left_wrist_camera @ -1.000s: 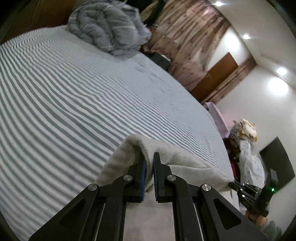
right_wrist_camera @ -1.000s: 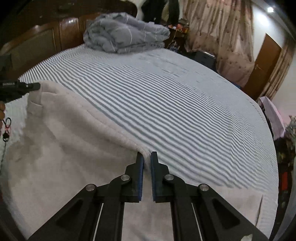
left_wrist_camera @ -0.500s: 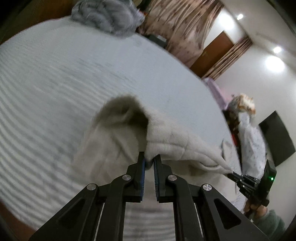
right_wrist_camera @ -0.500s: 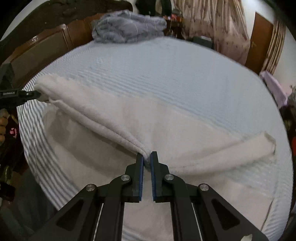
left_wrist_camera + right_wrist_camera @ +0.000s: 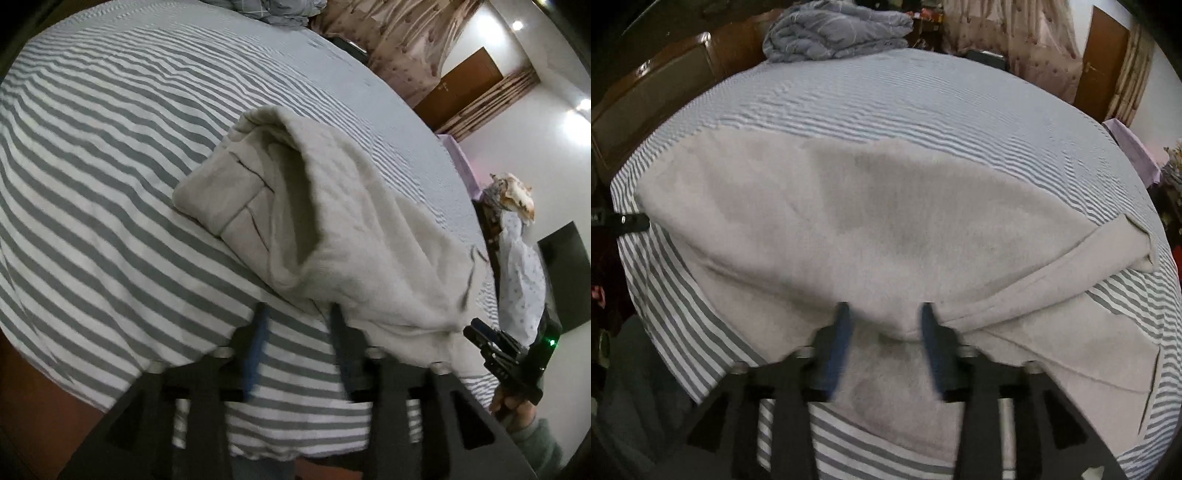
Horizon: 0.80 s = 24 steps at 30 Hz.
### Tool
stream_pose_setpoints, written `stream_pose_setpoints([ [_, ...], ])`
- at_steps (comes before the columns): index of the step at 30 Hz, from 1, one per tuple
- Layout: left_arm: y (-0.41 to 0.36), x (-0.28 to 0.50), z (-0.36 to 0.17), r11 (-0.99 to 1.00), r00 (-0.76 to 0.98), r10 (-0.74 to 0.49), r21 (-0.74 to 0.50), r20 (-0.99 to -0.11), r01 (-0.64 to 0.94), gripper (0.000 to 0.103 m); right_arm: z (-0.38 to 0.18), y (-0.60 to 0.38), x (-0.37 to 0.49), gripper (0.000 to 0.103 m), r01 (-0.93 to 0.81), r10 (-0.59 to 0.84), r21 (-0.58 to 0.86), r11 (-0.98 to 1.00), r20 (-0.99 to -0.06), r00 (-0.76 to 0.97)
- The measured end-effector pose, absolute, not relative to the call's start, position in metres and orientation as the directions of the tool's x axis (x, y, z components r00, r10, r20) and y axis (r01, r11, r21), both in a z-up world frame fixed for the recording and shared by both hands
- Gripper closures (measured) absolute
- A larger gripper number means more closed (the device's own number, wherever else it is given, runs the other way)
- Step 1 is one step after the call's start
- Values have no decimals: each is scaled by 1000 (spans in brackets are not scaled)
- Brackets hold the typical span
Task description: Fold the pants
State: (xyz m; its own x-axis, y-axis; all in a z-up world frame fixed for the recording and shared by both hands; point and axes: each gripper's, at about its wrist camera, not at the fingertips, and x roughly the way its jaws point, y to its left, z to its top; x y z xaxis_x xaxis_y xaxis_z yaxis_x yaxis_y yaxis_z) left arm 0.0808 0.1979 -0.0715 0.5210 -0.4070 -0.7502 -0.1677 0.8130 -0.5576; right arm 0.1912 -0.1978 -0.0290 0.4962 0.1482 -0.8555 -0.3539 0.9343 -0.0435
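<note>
The light grey pants [image 5: 871,221] lie folded over lengthwise on the striped bed [image 5: 923,103], near its front edge. In the left wrist view the pants [image 5: 340,229] show a raised, open fold at one end. My left gripper [image 5: 297,314] is open and empty, just in front of the pants' edge over the sheet. My right gripper [image 5: 882,314] is open, its fingers either side of the folded edge, holding nothing. The right gripper also shows in the left wrist view [image 5: 480,334], at the pants' far end.
A bundled grey duvet [image 5: 834,33] lies at the head of the bed by the wooden headboard [image 5: 657,85]. Curtains [image 5: 1008,37] and a wooden door [image 5: 1104,59] stand beyond. The bed's front edge [image 5: 258,435] is right below the grippers.
Both grippers carried the pants' edge over toward the near side of the bed, then opened and let go. The pants now lie doubled over.
</note>
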Motion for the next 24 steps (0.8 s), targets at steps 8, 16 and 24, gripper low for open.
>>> stream_pose_setpoints([
  [8,194,76,-77,647,567,-538,-737,-623,-195,43,-10,-220,163,60,-248,228,108,963,-819,526],
  [16,200,93,-88,570,606,-506,-765,-614,-299,43,-26,-245,154,60,-146,263,218,965,-822,506],
  [24,182,112,-75,622,610,-448,-718,-654,-312,62,-41,-279,195,56,104,244,326,940,-851,465],
])
